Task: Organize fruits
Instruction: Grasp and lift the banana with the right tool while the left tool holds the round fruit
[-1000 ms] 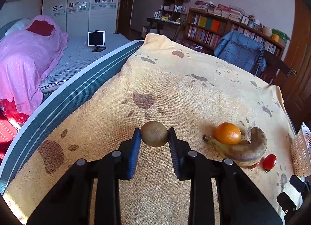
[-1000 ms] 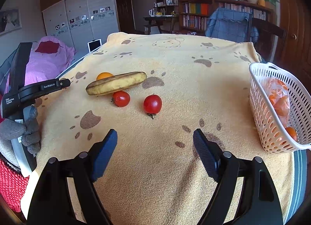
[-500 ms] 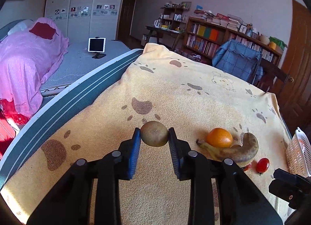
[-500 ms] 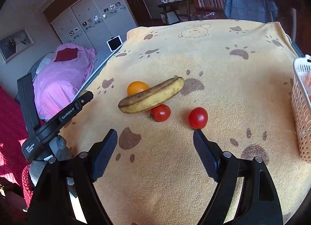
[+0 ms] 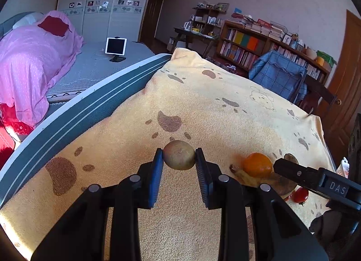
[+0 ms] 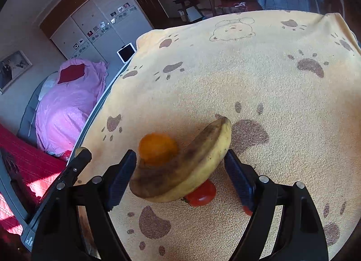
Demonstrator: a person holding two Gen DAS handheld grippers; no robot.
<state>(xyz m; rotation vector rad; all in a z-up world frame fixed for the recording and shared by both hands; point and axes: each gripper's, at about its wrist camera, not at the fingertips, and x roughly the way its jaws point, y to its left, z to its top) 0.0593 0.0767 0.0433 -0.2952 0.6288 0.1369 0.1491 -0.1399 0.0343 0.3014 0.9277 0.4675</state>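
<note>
**Kiwi clamped on the left, banana framed on the right**

The left gripper (image 5: pixel 179 162) is closed on one brownish kiwi (image 5: pixel 179 158), pinched between its blue pads and held above the yellow paw-print blanket (image 5: pixel 203 103) that covers the tabletop. The right gripper (image 6: pixel 180 175) is spread wide, its fingers on either side of one spotted banana (image 6: pixel 182 170) without touching it as far as can be seen.

Crowded around that banana: one orange (image 6: pixel 158 149) pressed against its far side, and one red tomato (image 6: pixel 200 193) just under its near edge. A second bit of red (image 6: pixel 247 210) peeks past the right finger; what it is cannot be told. From the left wrist view, the orange (image 5: pixel 257 165) and a tomato (image 5: pixel 299 195) sit to the right of the kiwi, with the other gripper's black body (image 5: pixel 315 182) reaching in over them and hiding most of the banana.

At the far right edge a sliver of a white basket (image 5: pixel 345 167) shows. The blanket lies open beyond the fruit toward the far edge, and on the left it ends at a grey striped mattress edge (image 5: pixel 79 112), with a pink-covered bed (image 5: pixel 33 62) further off.
</note>
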